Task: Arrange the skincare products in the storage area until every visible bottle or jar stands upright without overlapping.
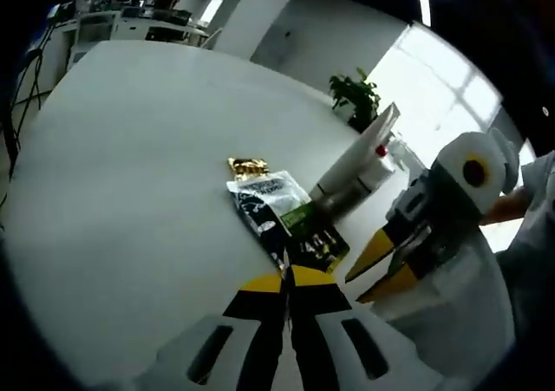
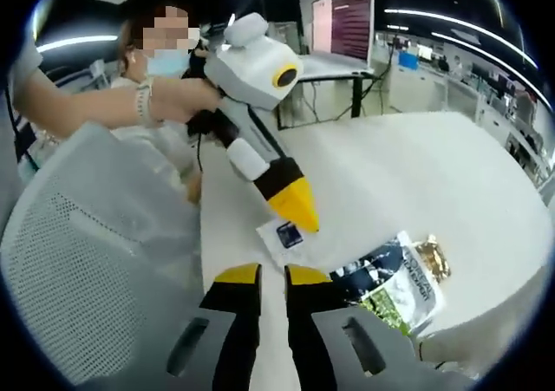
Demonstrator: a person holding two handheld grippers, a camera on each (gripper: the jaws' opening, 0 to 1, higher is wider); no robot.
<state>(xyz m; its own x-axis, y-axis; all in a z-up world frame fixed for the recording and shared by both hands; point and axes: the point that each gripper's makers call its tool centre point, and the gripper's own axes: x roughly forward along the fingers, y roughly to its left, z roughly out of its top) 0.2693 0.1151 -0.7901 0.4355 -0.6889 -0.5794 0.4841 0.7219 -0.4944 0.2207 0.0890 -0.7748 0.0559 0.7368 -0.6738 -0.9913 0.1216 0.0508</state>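
left gripper (image 1: 287,280) jaws together, empty, right gripper (image 2: 272,276) slightly apart, empty, beside sachet (image 1: 276,205), tube (image 1: 355,164), table (image 1: 130,148)

Bright window glare, fisheye warping, soft focus

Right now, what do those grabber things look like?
Both tongs have yellow tips on black fingers with white bodies. The left tongs have a white rounded head with a yellow-ringed lens; so do the right tongs. The person wears a wrist bracelet.
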